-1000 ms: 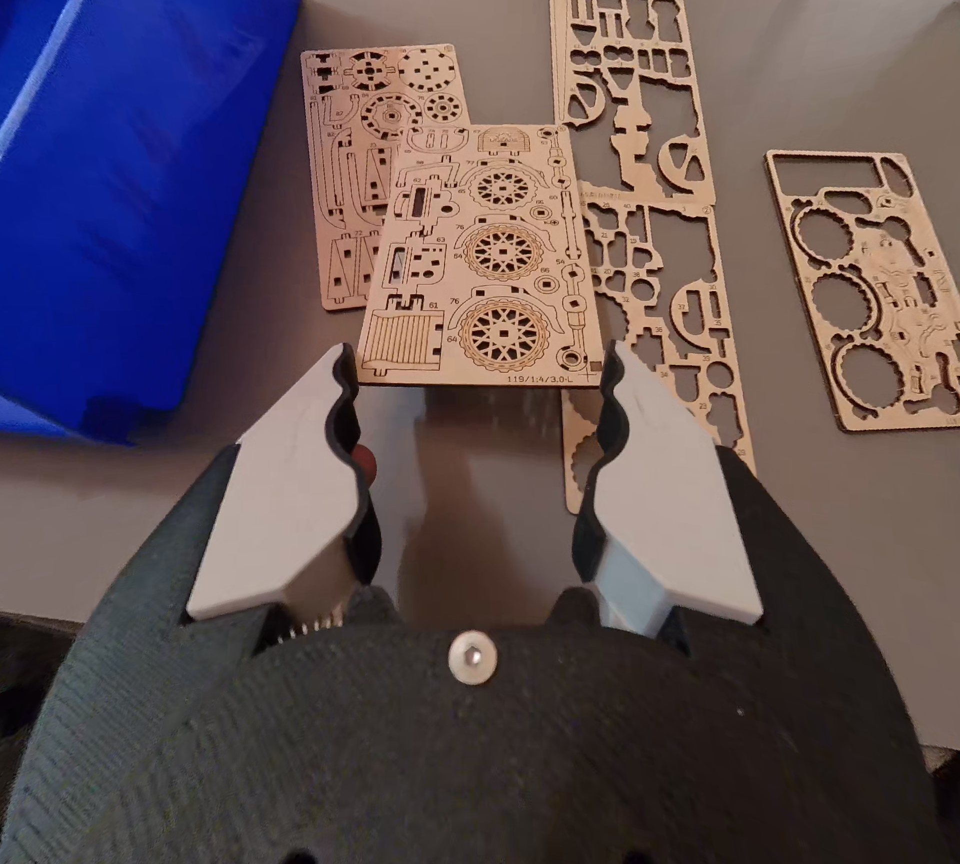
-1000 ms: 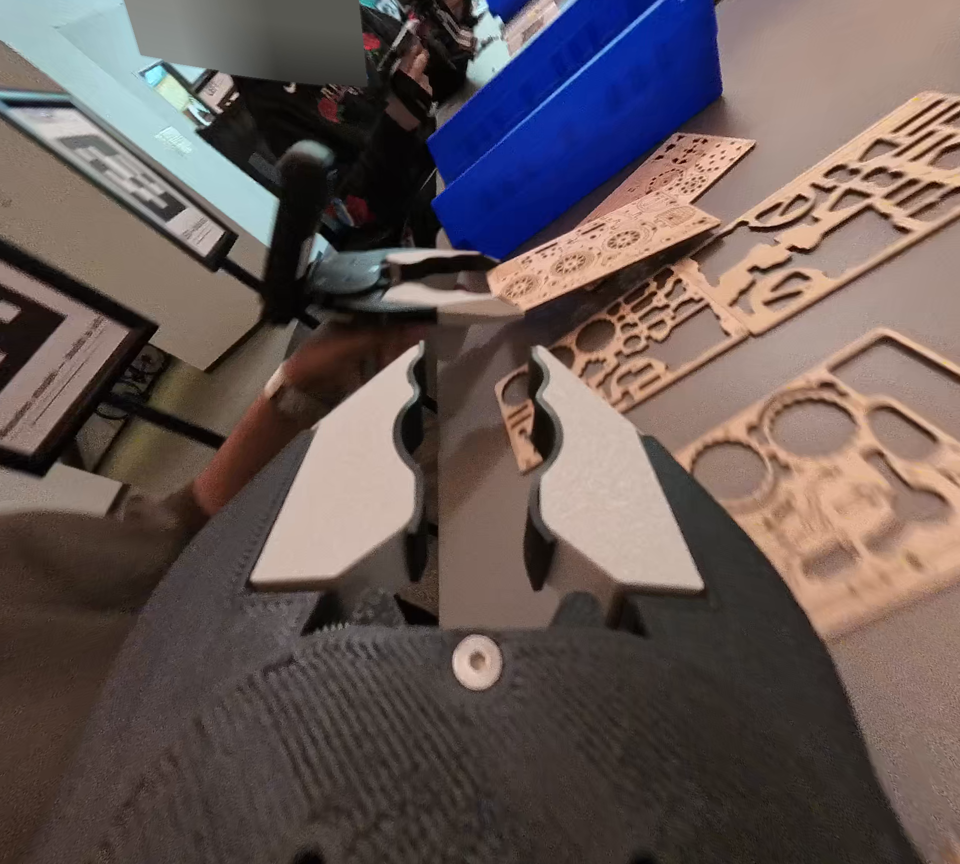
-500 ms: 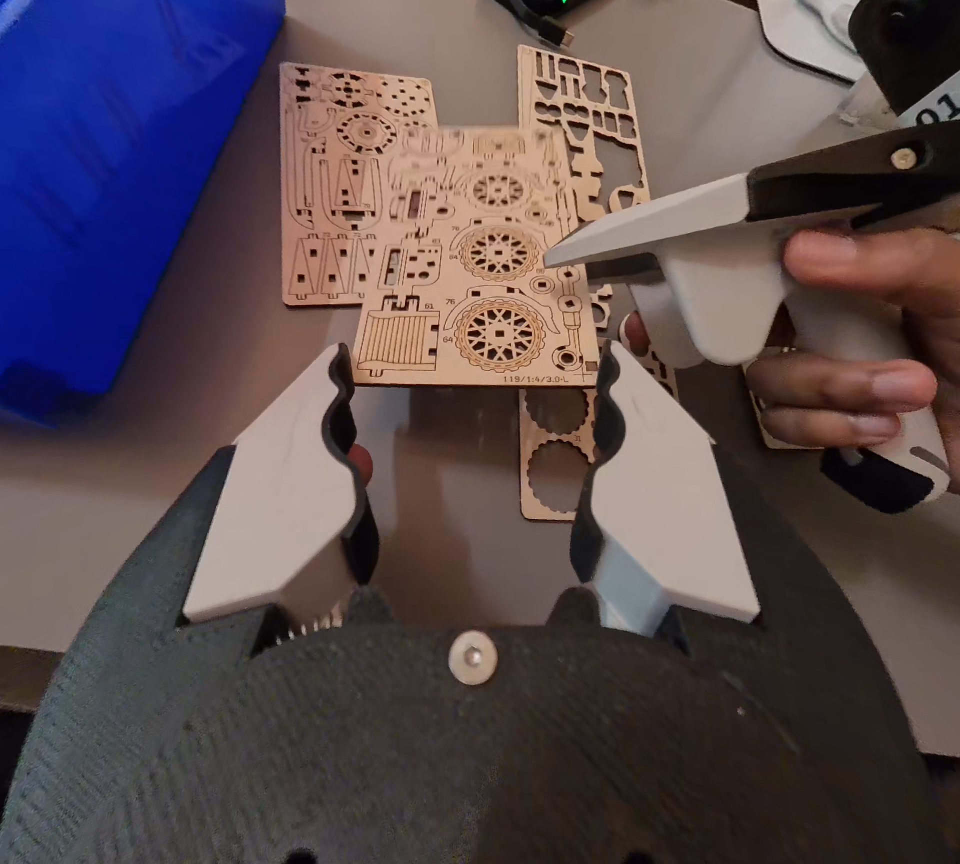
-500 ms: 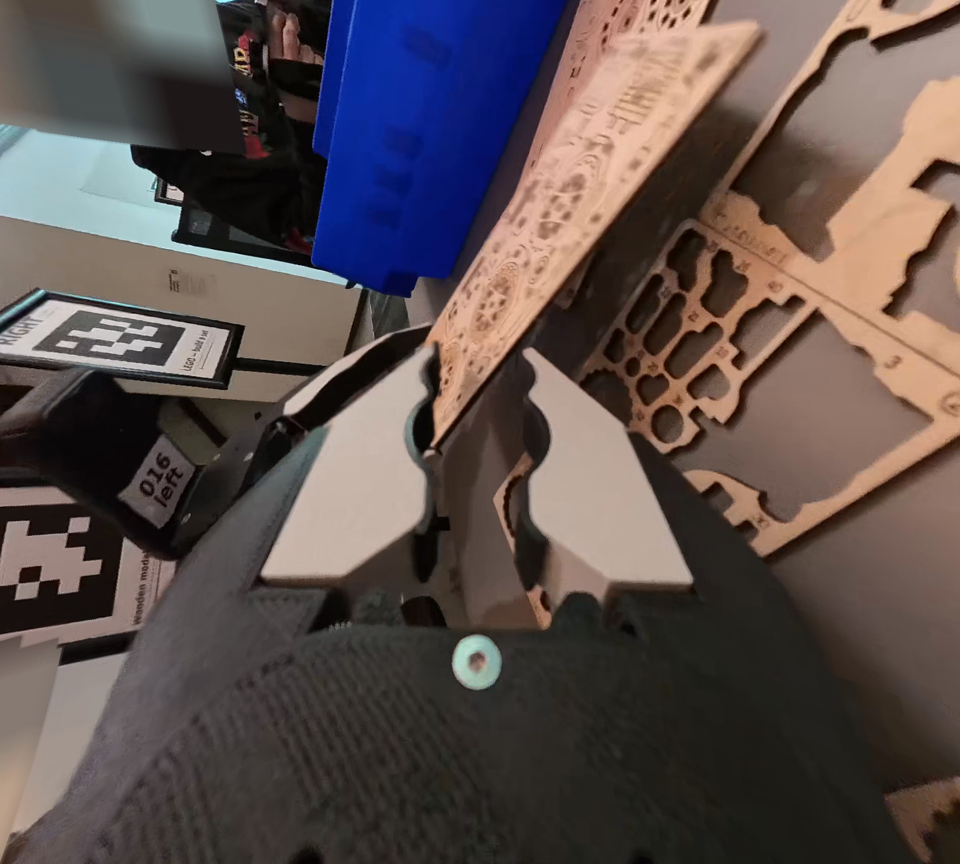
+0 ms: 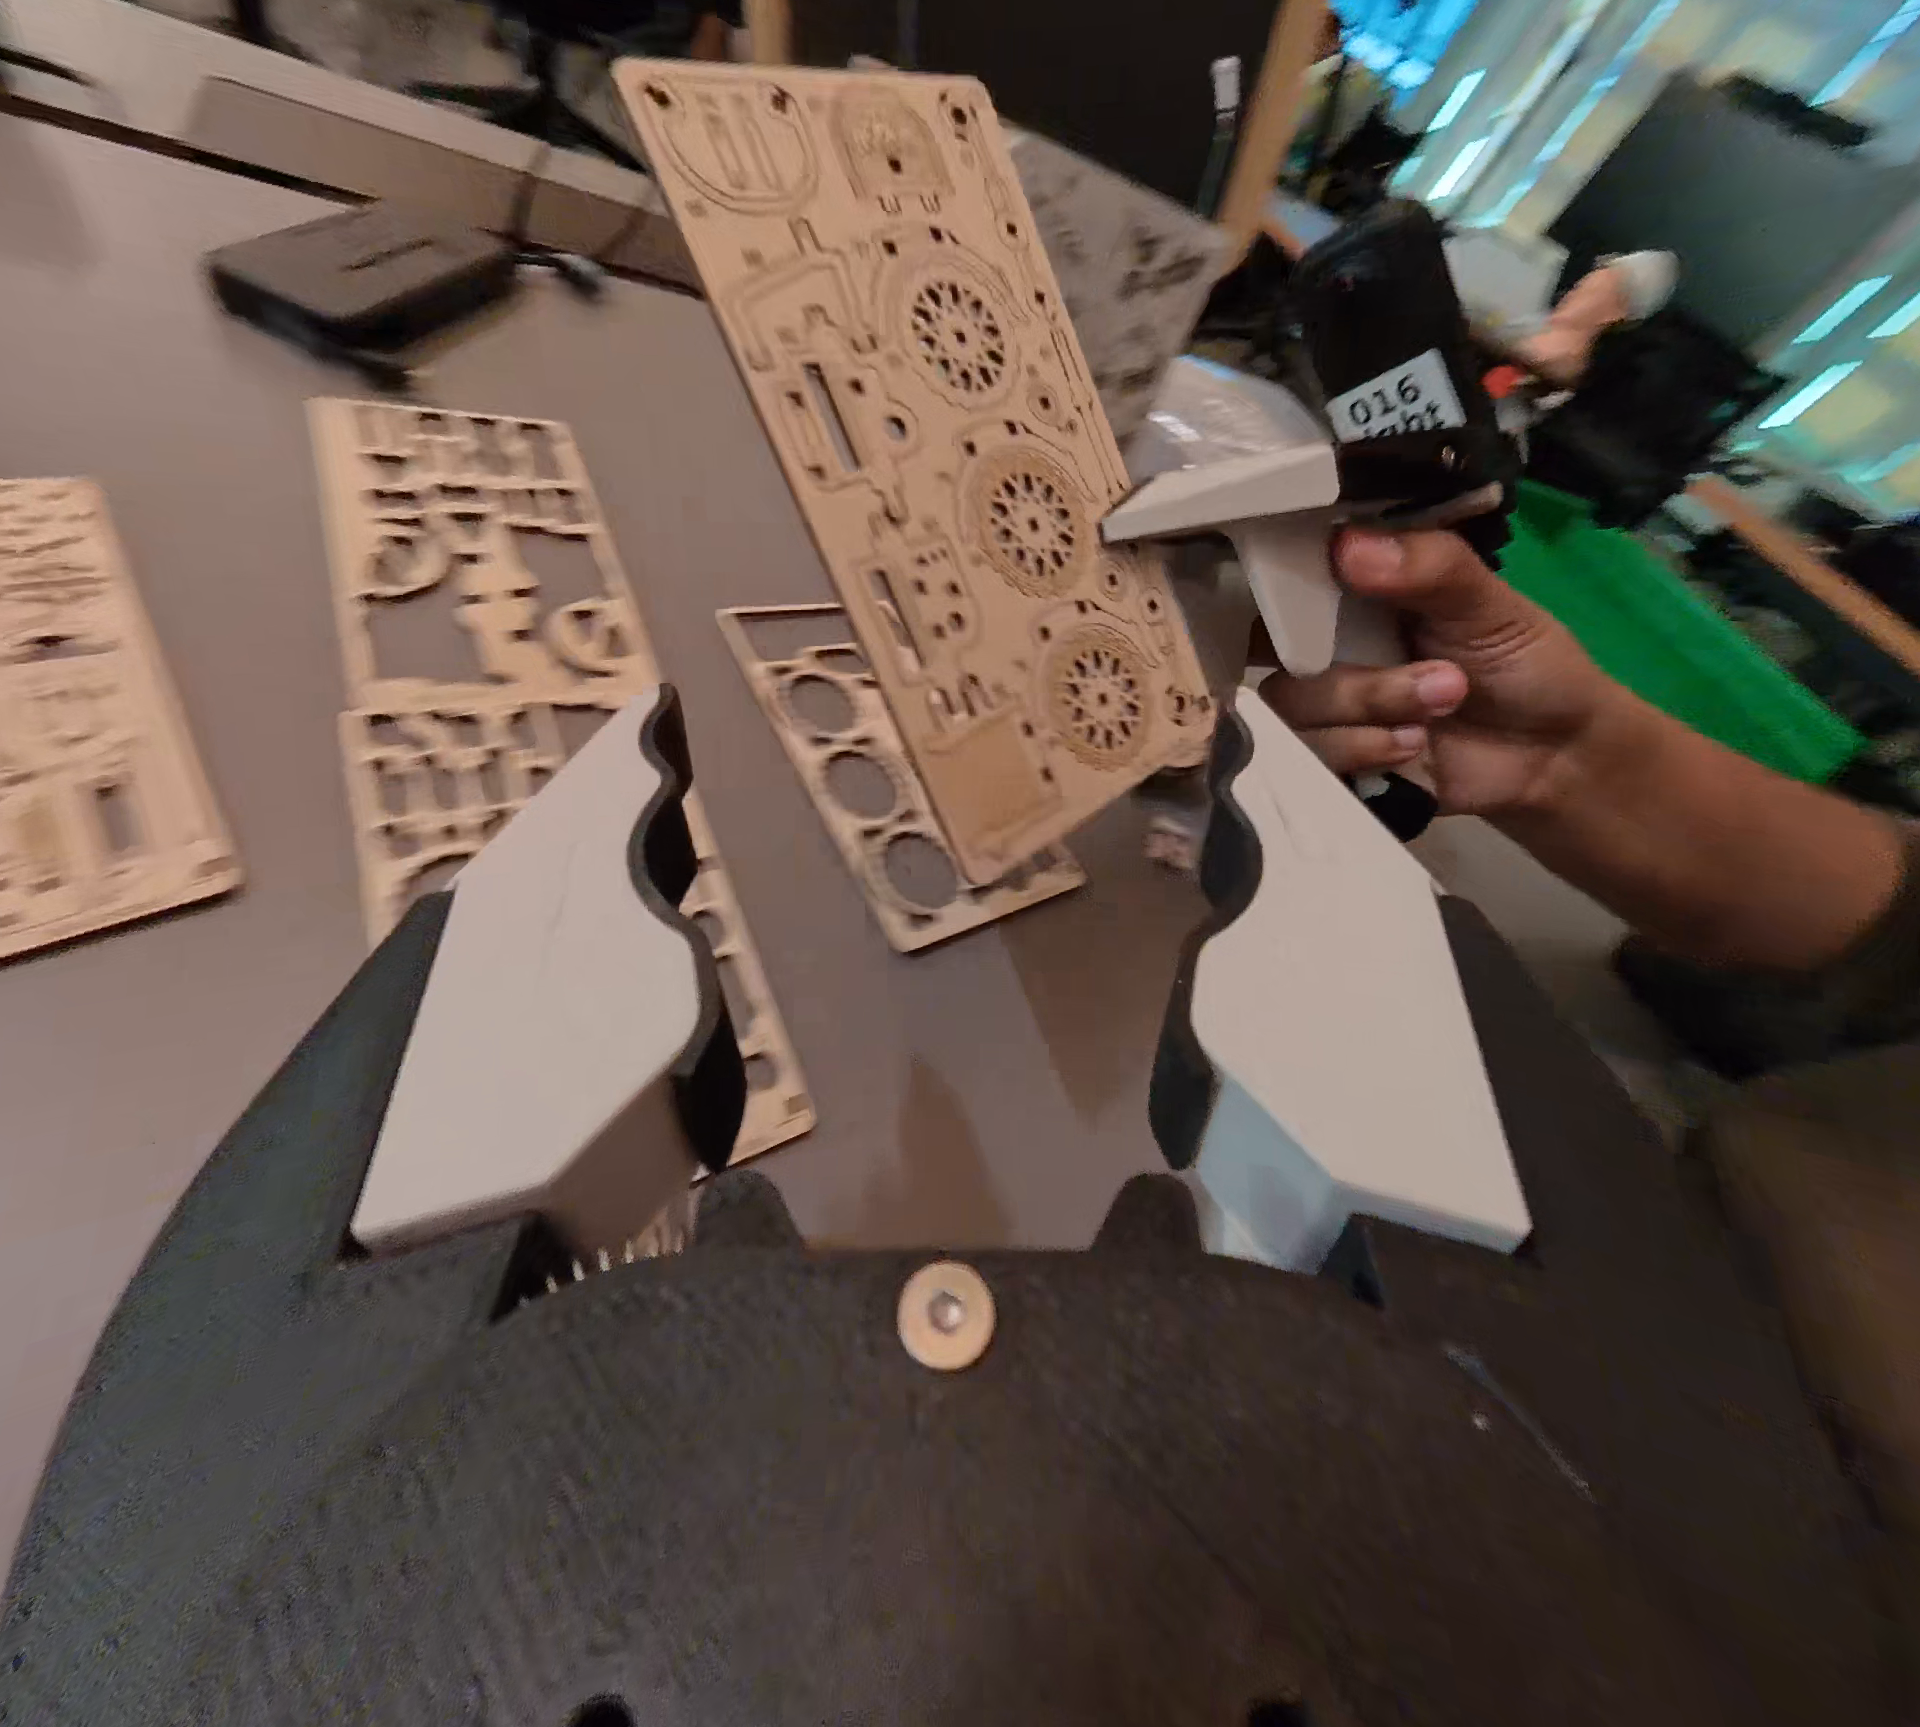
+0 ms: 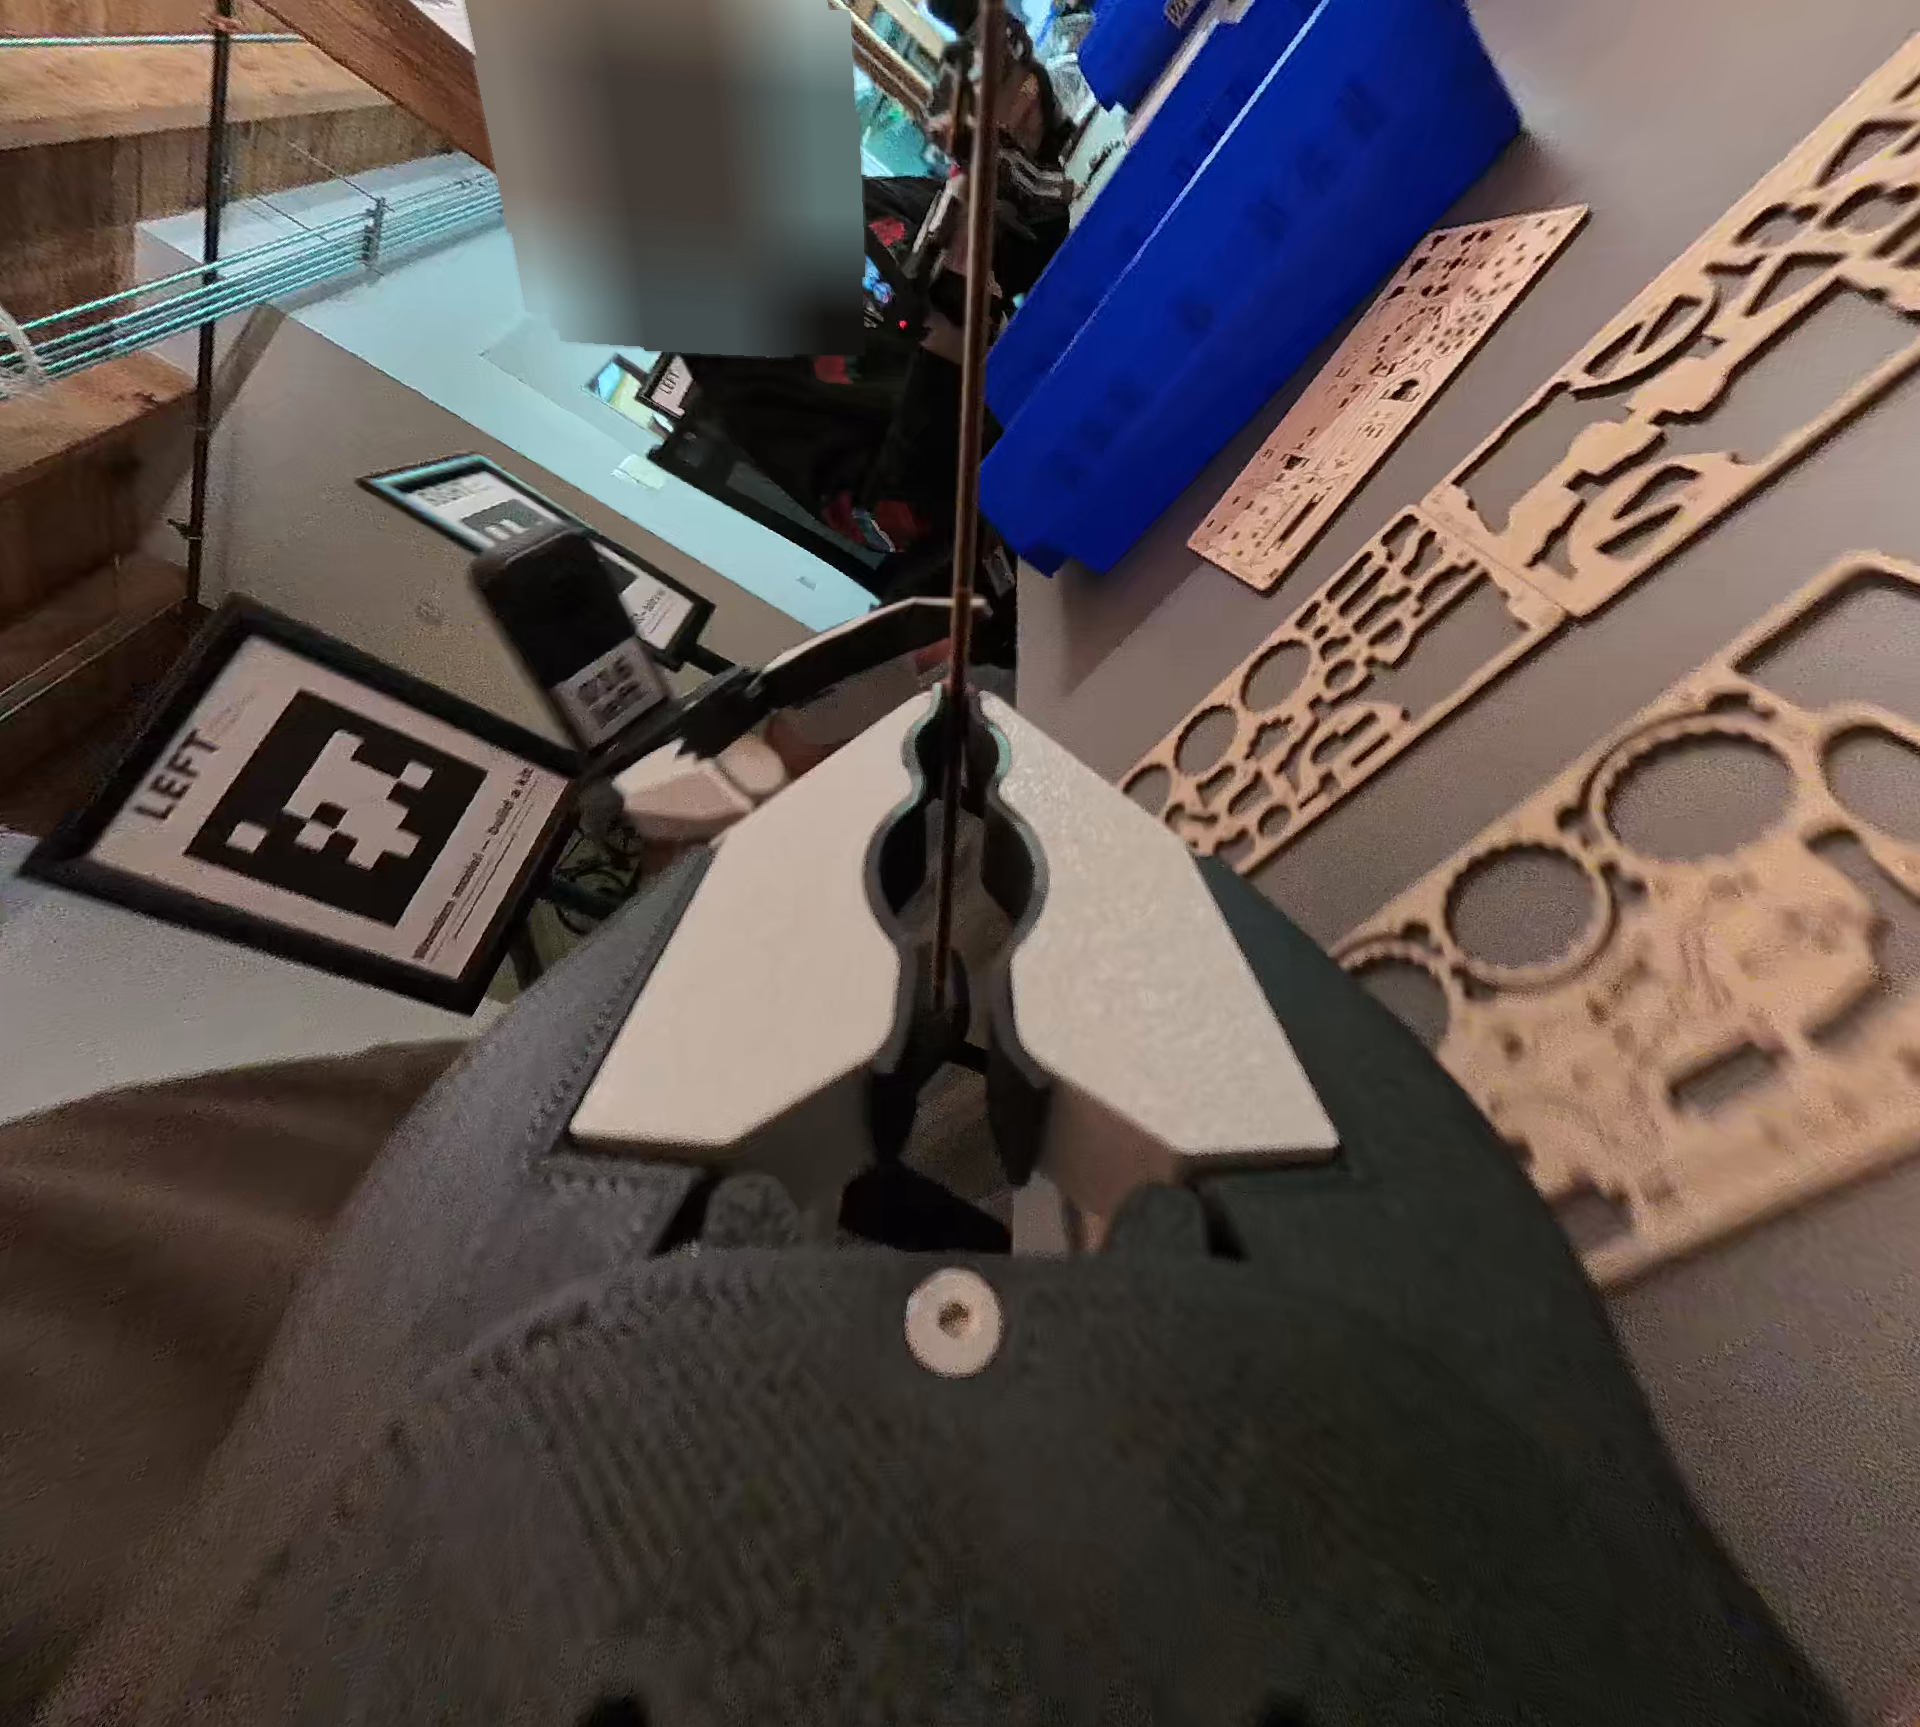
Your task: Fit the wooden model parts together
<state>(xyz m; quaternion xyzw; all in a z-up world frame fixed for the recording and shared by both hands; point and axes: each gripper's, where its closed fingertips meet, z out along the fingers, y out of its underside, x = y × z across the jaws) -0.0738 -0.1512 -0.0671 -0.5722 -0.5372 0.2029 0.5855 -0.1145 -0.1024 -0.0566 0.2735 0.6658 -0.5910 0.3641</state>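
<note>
A wooden parts sheet [image 5: 914, 430] with three spoked wheels cut in it stands tilted up off the grey table [image 5: 156, 430]. My right gripper [image 5: 1117, 529] is shut on its right edge and holds it in the air. In the right wrist view the sheet [image 6: 971, 327] shows edge-on as a thin dark line clamped between the closed pads of my right gripper [image 6: 954, 706]. My left gripper [image 5: 945, 711] is wide open and holds nothing. The sheet's lower end hangs between its fingertips without touching them. One left finger [image 6: 883, 623] shows beyond the sheet.
Punched-out wooden frames [image 5: 478, 555] [image 5: 862, 773] and an uncut sheet [image 5: 83, 690] lie on the table. A black box with a cable [image 5: 364, 275] sits at the back. Blue bins [image 6: 1247, 243] stand past the sheets. A framed marker sign [image 6: 312, 804] stands off the table's edge. Spacing between my two grippers at the tips: around 7 centimeters.
My right gripper closed on the wheel sheet's edge and lifted it off the stack, tipping it upright. My left gripper stayed open and swung to face the raised sheet.
</note>
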